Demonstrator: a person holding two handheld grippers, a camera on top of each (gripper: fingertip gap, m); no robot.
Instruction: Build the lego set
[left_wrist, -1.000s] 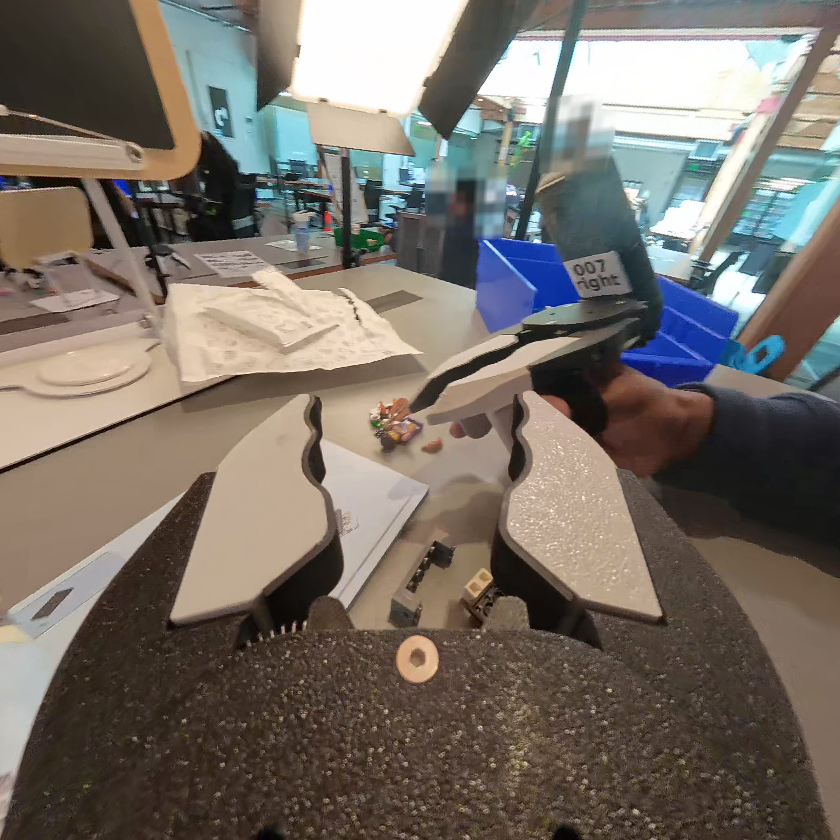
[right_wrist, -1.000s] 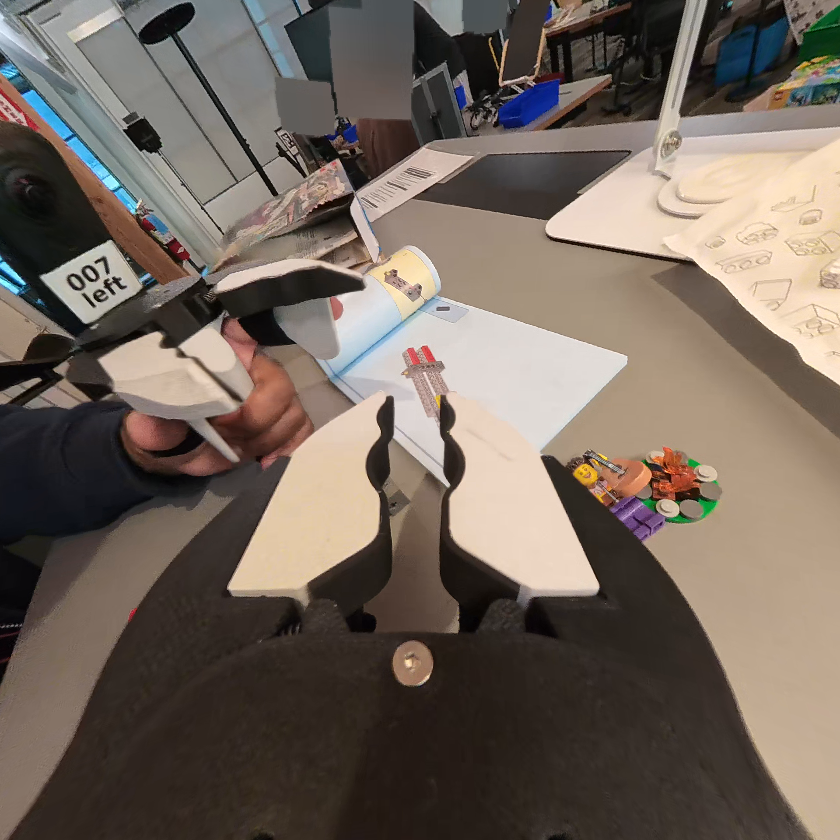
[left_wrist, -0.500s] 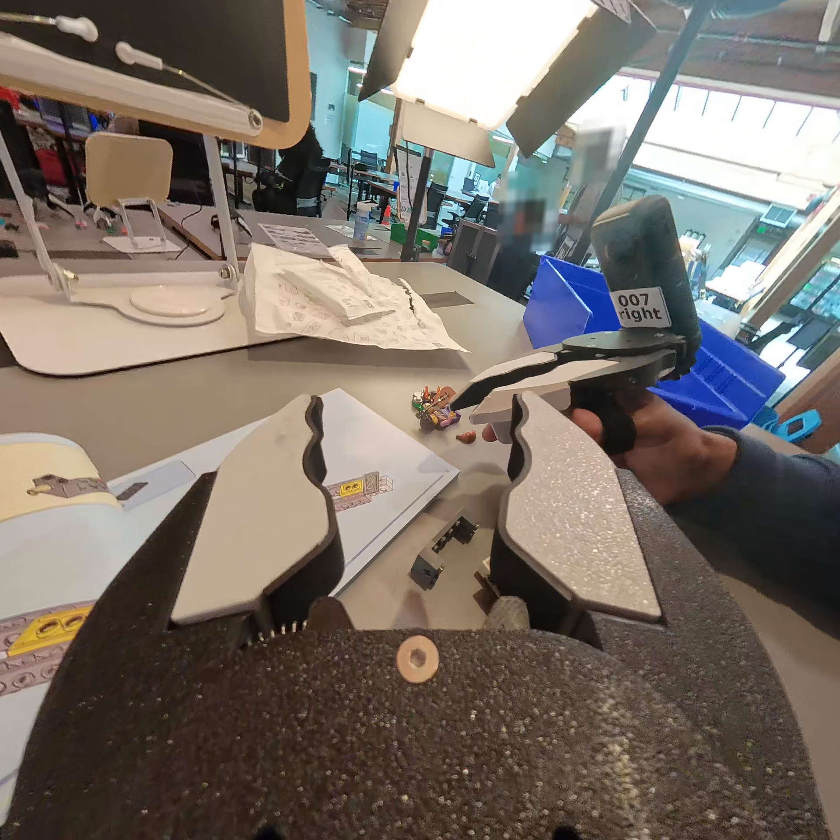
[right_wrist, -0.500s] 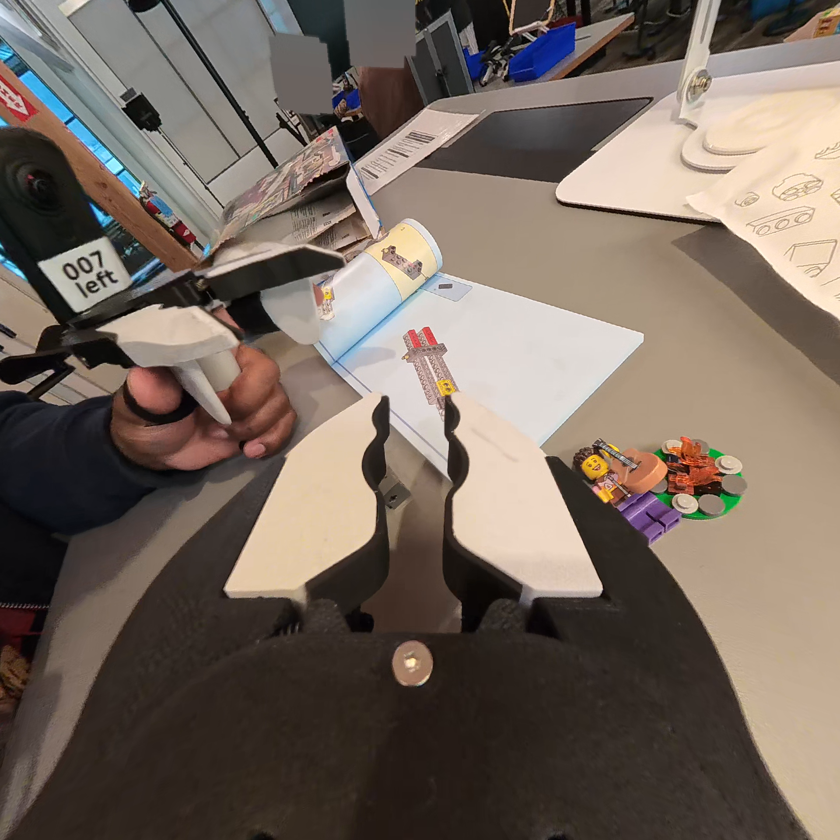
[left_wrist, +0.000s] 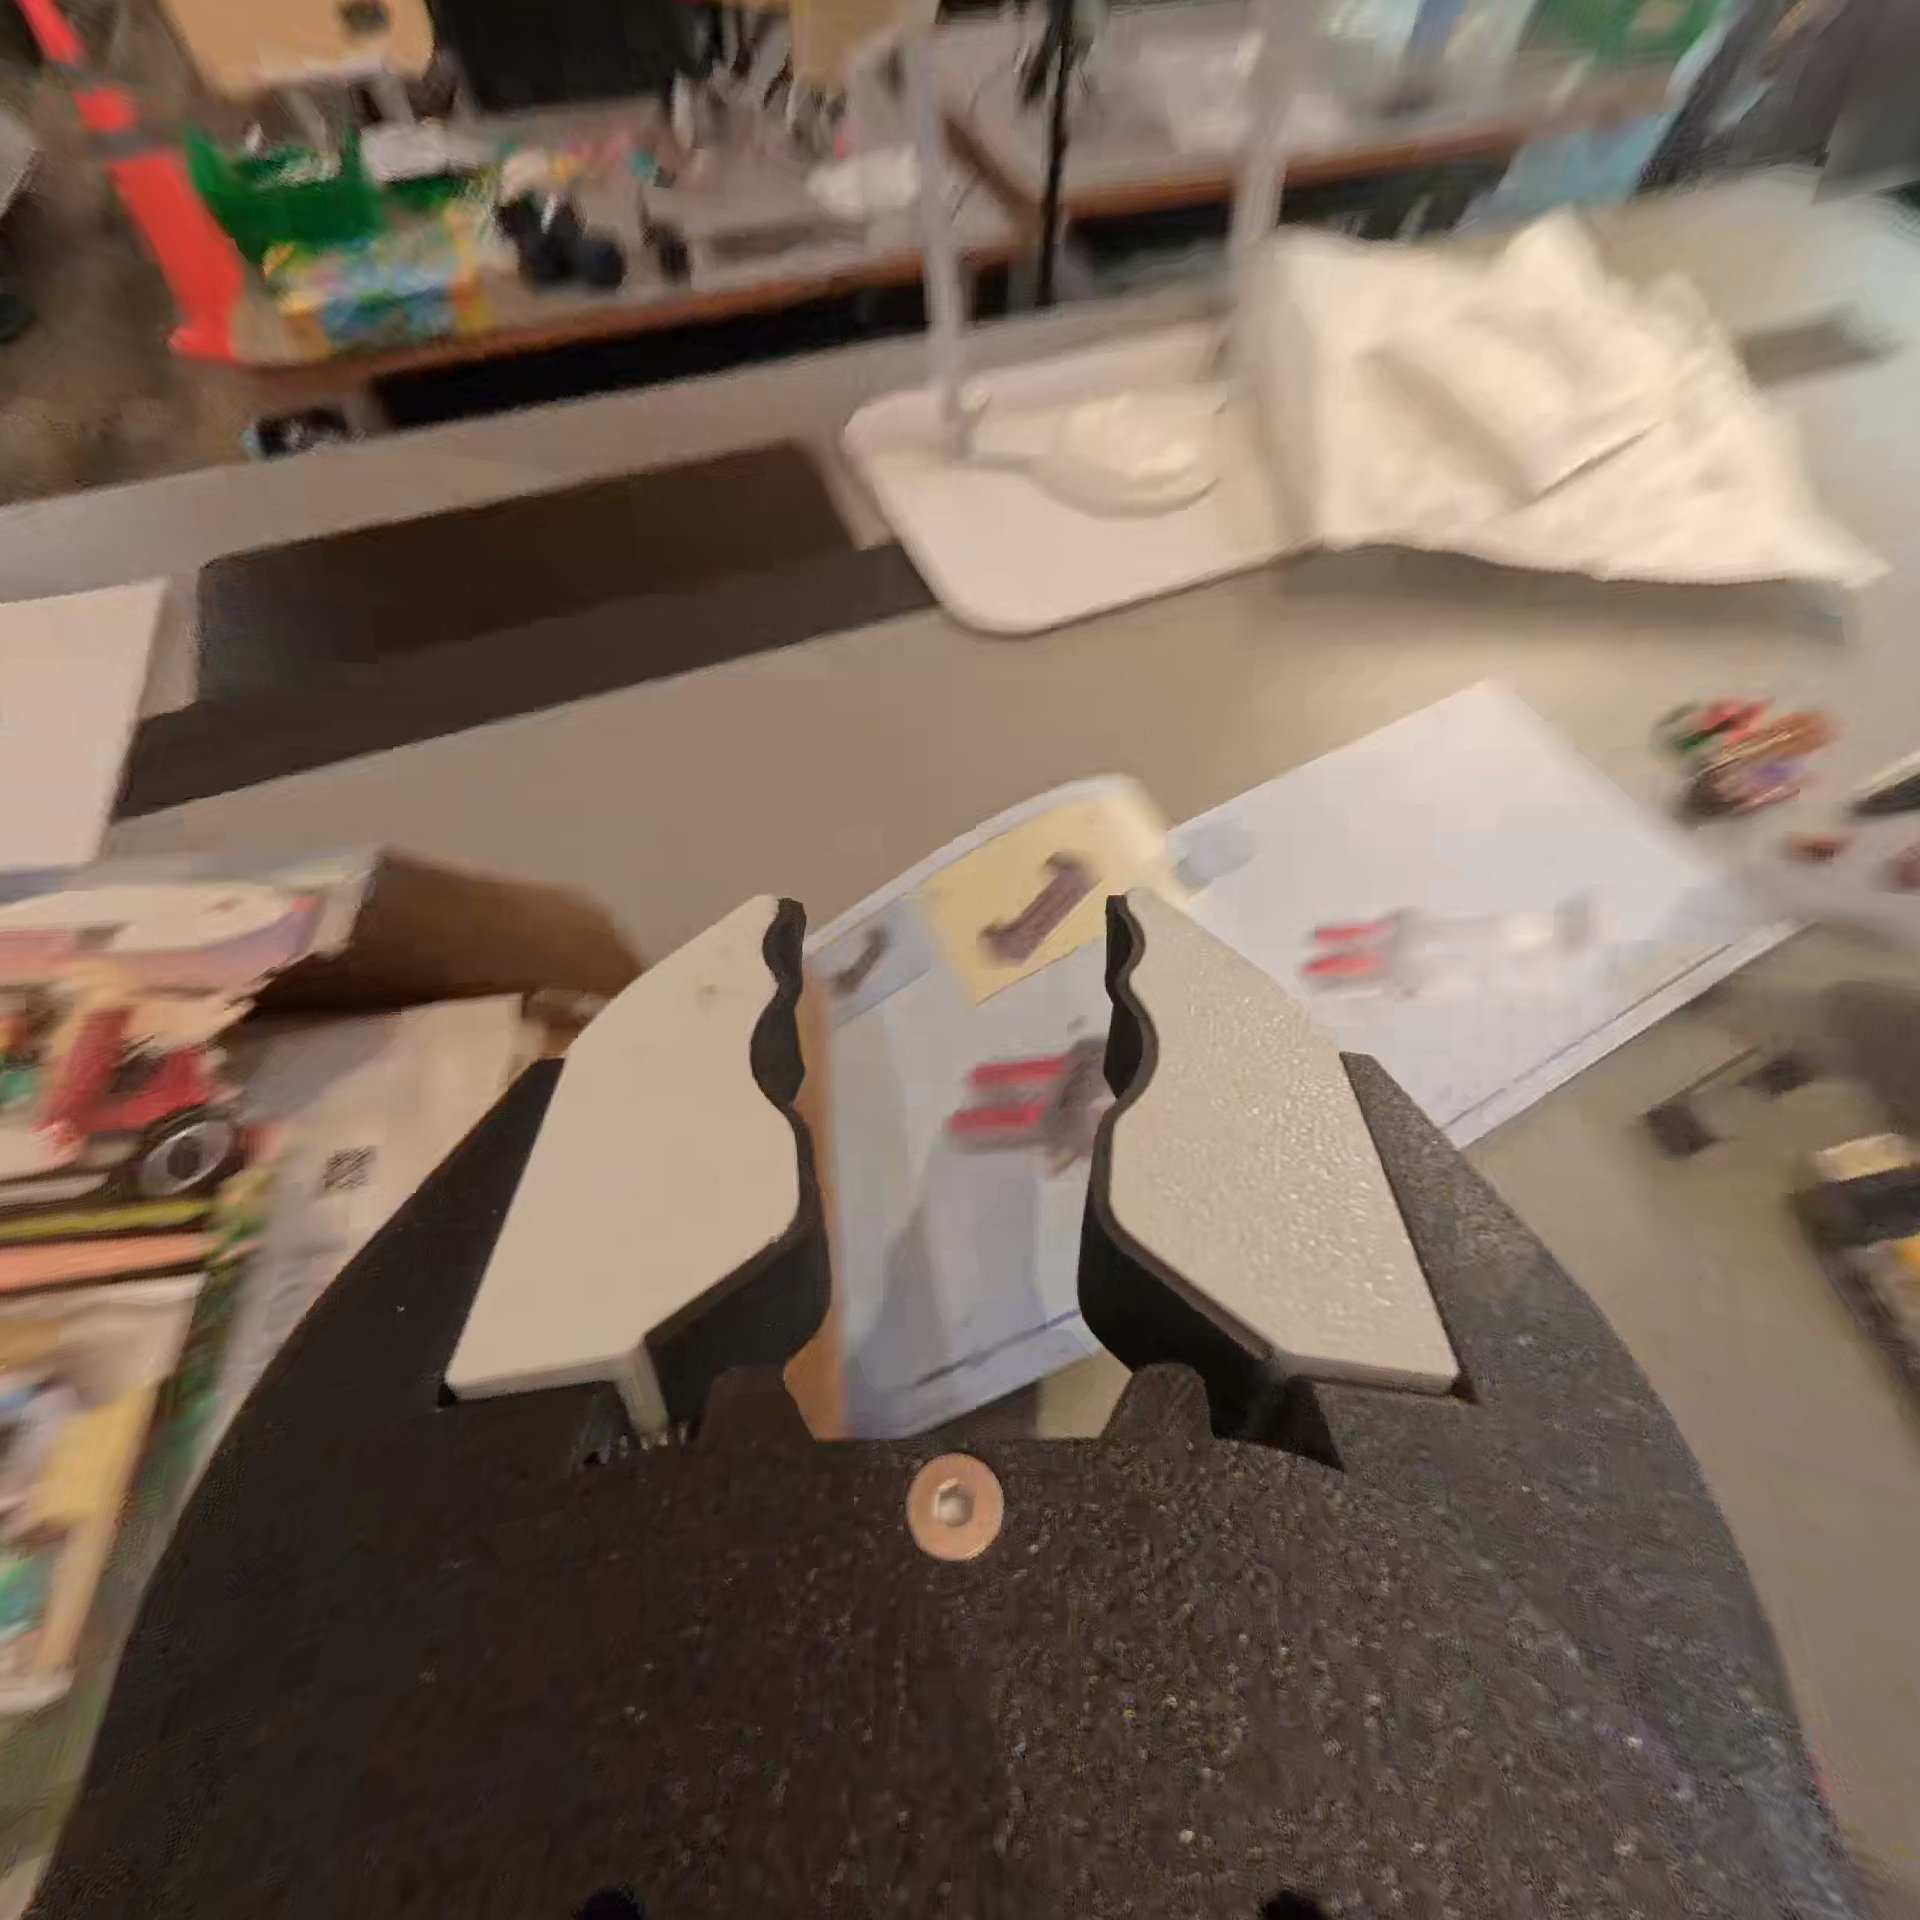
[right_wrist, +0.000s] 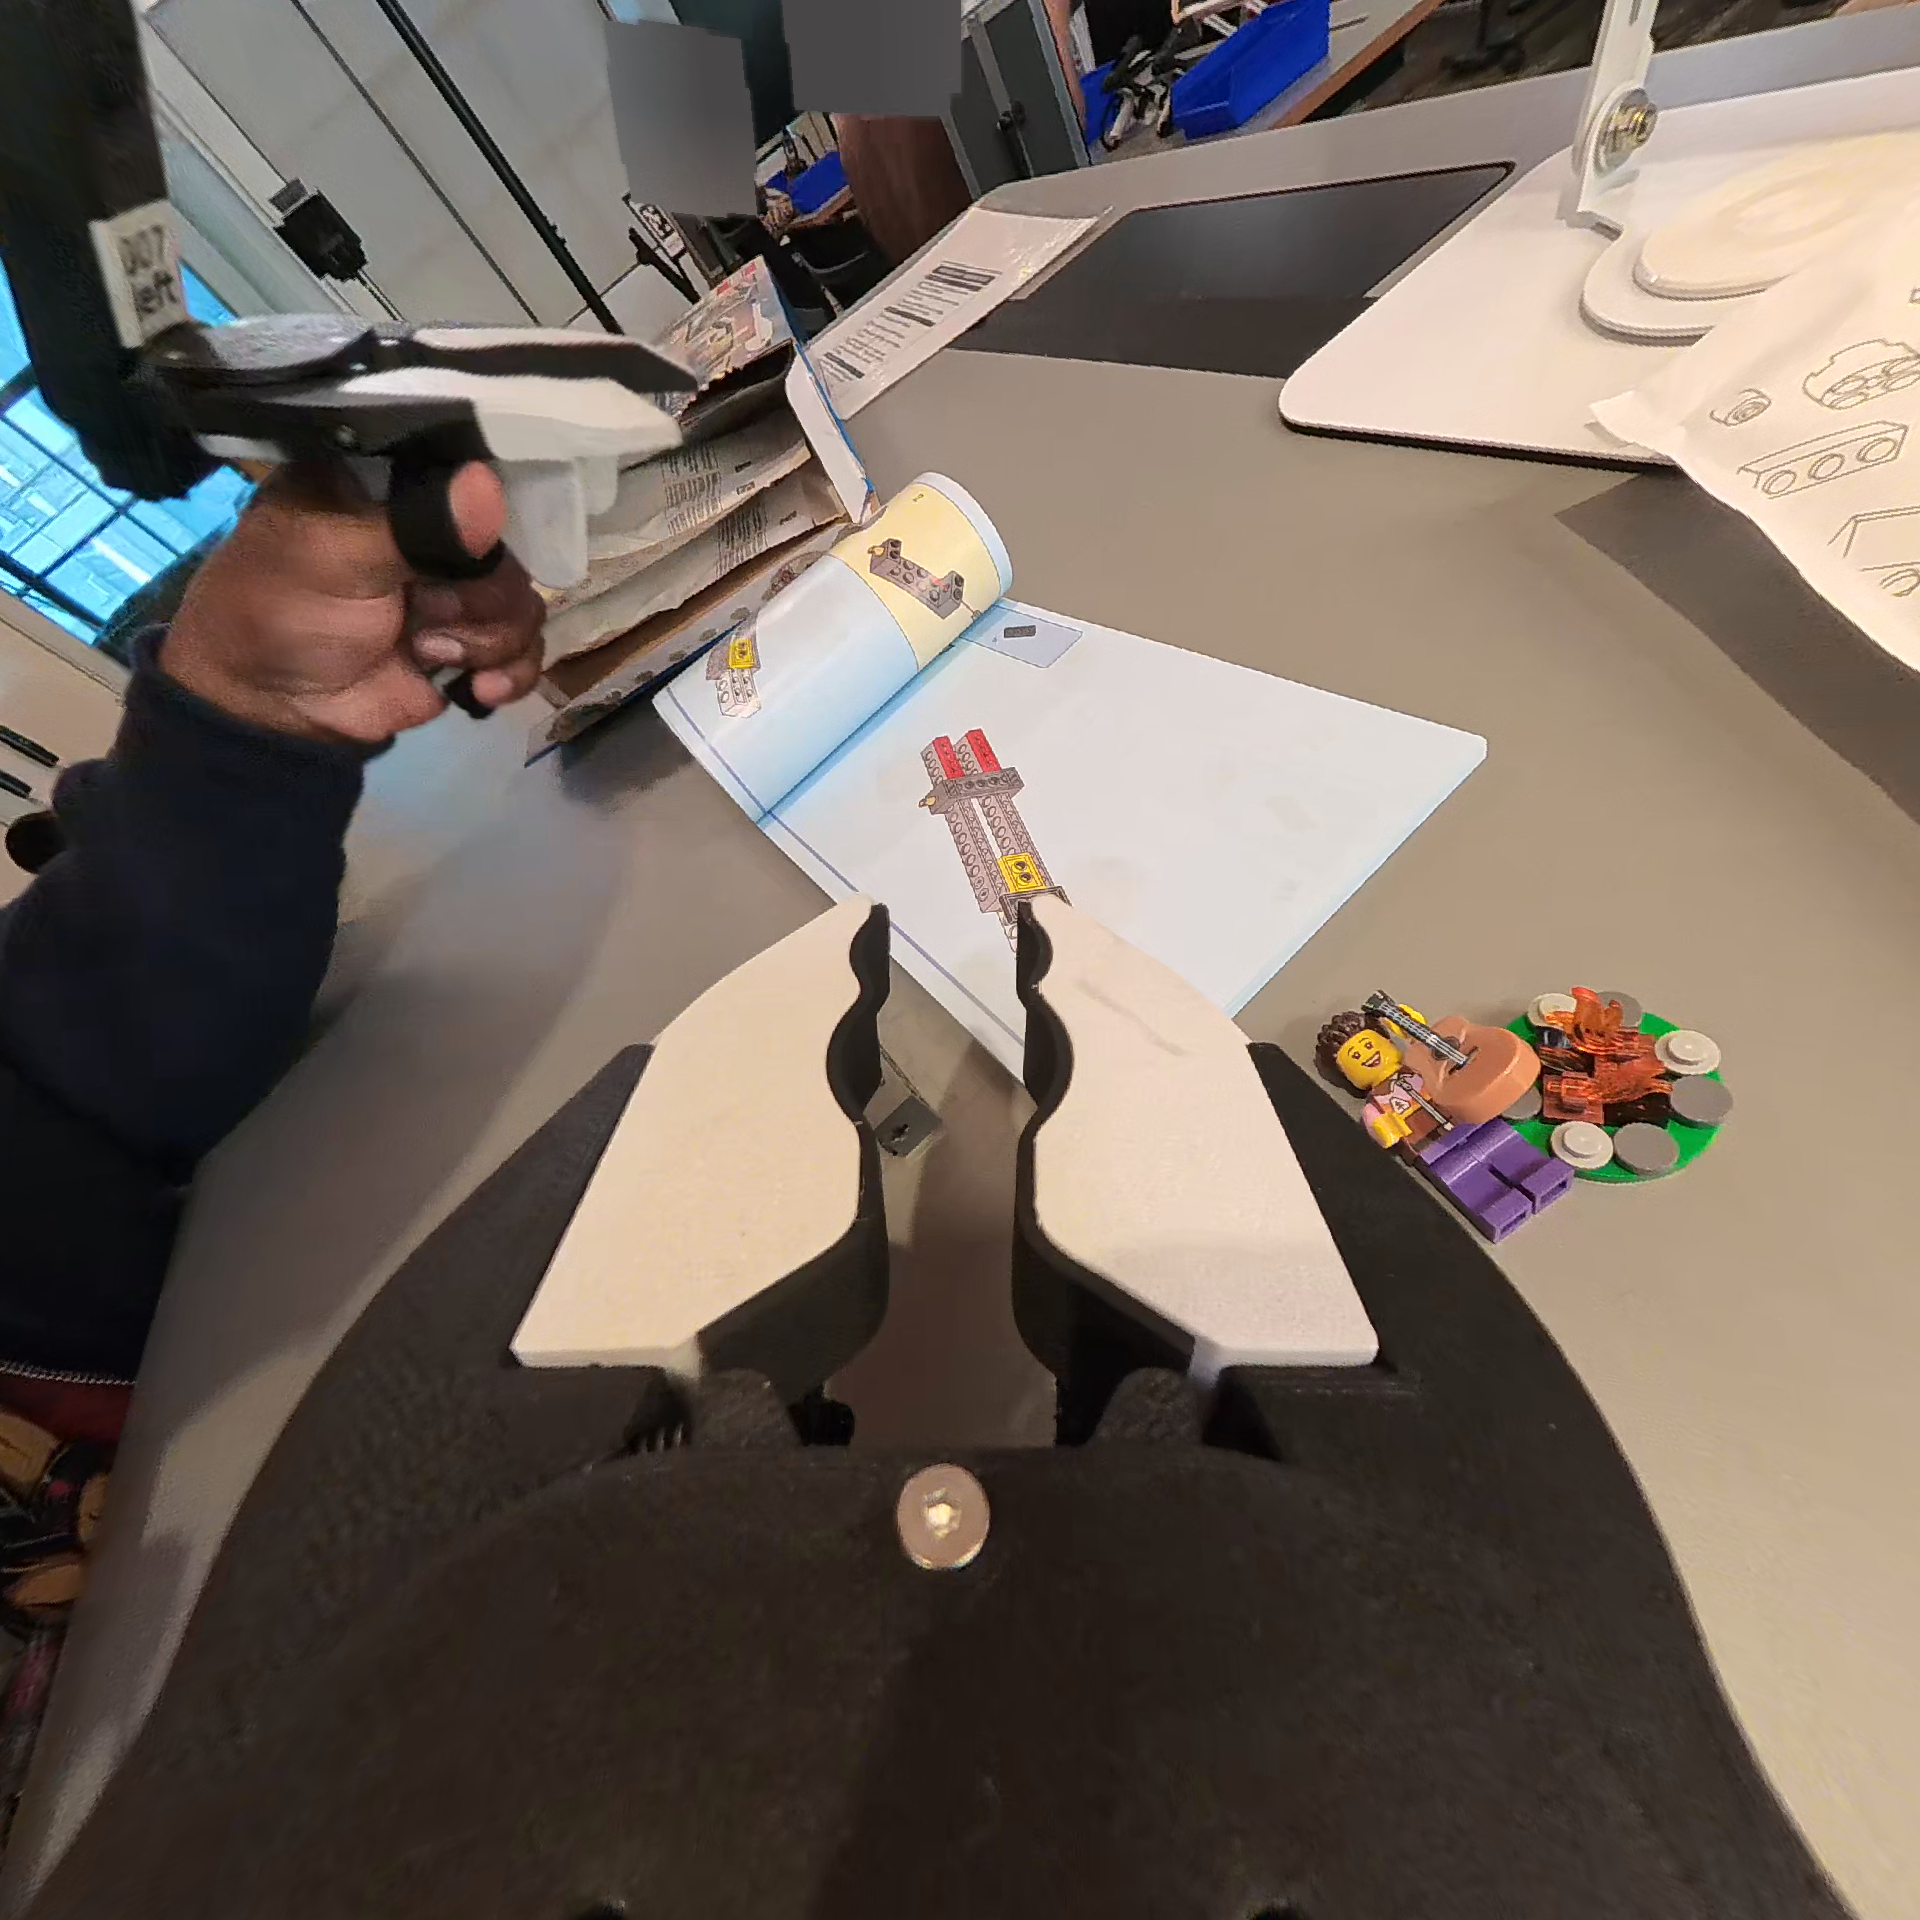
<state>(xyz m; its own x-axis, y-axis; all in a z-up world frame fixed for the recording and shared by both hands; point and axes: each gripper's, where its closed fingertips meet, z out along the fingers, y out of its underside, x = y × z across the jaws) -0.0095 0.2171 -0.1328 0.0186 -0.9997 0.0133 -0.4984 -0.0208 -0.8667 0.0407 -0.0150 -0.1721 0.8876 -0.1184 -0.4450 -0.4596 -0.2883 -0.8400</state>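
Grey table (right_wrist: 1299, 520): bearing an open booklet, toy pieces, a white paper bag (right_wrist: 1818, 436) and a white stand base (right_wrist: 1455, 343).
Left gripper (left_wrist: 951, 914): hanging above the booklet's curled page, jaws standing well apart with nothing between them but the page below; released.
Left view: smearing badly, so small things in it are hard to tell.
Hand (right_wrist: 343, 613): gripping the left gripper's handle, a dark sleeve trailing behind it.
Right gripper (right_wrist: 951, 914): hovering low over the booklet's near edge, jaws leaving a narrow gap with only table and paper showing through it; gripping nothing.
Booklet (right_wrist: 1143, 790): lying flat, pale blue, left page rolling up, a drawing of a grey, red and yellow build facing up.
Flattened box (right_wrist: 707, 499): lying just beside the booklet, under the left gripper's fingers.
Small grey piece (right_wrist: 906, 1127): sitting on the table below the right jaws, apart from them.
Minifigure (right_wrist: 1392, 1070): lying with a guitar just right of the right gripper, touching a green campfire plate (right_wrist: 1621, 1153).
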